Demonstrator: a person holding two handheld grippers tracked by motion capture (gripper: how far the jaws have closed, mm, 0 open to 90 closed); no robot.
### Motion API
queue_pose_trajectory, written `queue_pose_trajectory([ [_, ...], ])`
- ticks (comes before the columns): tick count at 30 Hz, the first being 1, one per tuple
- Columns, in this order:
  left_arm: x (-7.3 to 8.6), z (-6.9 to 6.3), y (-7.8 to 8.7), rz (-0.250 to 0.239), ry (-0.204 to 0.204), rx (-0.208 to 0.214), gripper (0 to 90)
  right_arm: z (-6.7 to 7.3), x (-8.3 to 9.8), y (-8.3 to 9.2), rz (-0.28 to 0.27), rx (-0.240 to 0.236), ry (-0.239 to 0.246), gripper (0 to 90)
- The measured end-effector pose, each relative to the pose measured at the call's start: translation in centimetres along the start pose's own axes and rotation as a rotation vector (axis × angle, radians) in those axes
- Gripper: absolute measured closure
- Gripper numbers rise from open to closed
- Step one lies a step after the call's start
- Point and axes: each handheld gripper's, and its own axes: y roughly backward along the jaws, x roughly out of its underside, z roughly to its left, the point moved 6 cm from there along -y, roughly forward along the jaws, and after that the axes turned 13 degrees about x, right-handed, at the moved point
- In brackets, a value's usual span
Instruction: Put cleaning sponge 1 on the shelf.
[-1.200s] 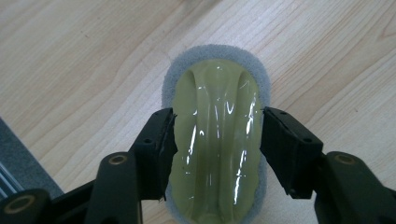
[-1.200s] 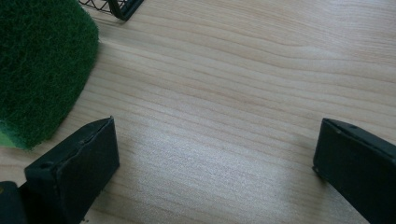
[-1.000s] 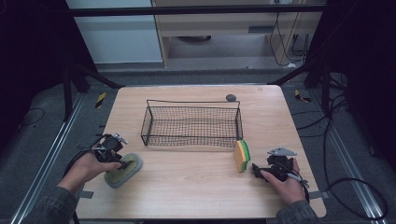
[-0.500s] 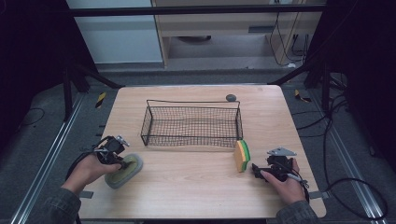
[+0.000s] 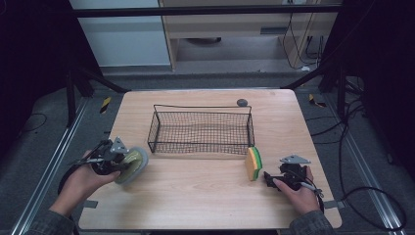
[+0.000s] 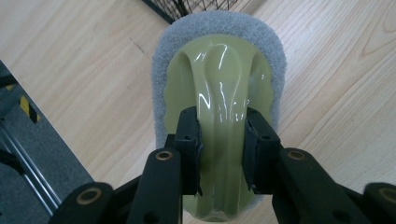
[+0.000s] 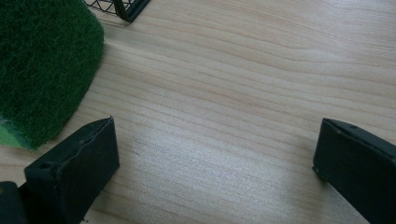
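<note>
A light wooden tabletop [image 5: 205, 196] seen from above, with a person's forearms reaching in from the near edge. At the near left, the left hand [image 5: 80, 181] holds the left gripper [image 5: 120, 164], whose jaws are clamped on the raised ridge of a pale yellow-green scrubber [image 5: 131, 164] with a grey scouring pad. In the high view the scrubber is tilted up on its side, its far end just beside the near left corner of the basket. In the left gripper view, the scrubber [image 6: 219, 93] lies lengthwise between the two black jaws of the left gripper [image 6: 220, 140], which press on either side of its glossy central ridge, with the grey pad edging it all round.

In the middle of the tabletop stands a black wire basket [image 5: 201, 128], oblong and open-topped. Beyond its far right corner sits a small dark round object [image 5: 242, 102]; what it is cannot be told.

Just off the basket's near right corner, a yellow and green sponge [image 5: 253, 163] stands on its edge. Near it at the near right, the right hand [image 5: 298, 193] holds the right gripper [image 5: 268, 178] low over the tabletop. In the right gripper view, the right gripper [image 7: 215, 154] has its jaws spread wide with bare wood between them, and the green face of the sponge [image 7: 44, 65] lies just beyond one jaw.
</note>
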Motion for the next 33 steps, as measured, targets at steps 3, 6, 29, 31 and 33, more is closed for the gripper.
queue_pose_trajectory([
  [3, -1.0, 0.3, 0.6, -0.013, -0.03, -0.011, 69.9, 0.0, 0.0, 0.0, 0.001, -0.004, -0.003, 0.4],
  [6, -2.2, 0.7, 1.2, -0.028, -0.056, -0.028, 69.9, 0.0, 0.0, 0.0, 0.003, -0.008, -0.001, 0.4],
  [29, -12.3, 2.6, 2.4, -0.055, -0.37, -0.04, 69.9, 0.0, -0.1, -0.2, -0.004, -0.027, 0.032, 0.4],
  [31, -13.1, 2.4, 1.8, -0.057, -0.382, -0.048, 69.9, 0.0, -0.1, -0.2, -0.003, -0.028, 0.028, 0.4],
  [33, -13.8, 2.3, 1.4, -0.055, -0.403, -0.073, 69.9, 0.0, -0.1, -0.1, -0.003, -0.03, 0.025, 0.4],
])
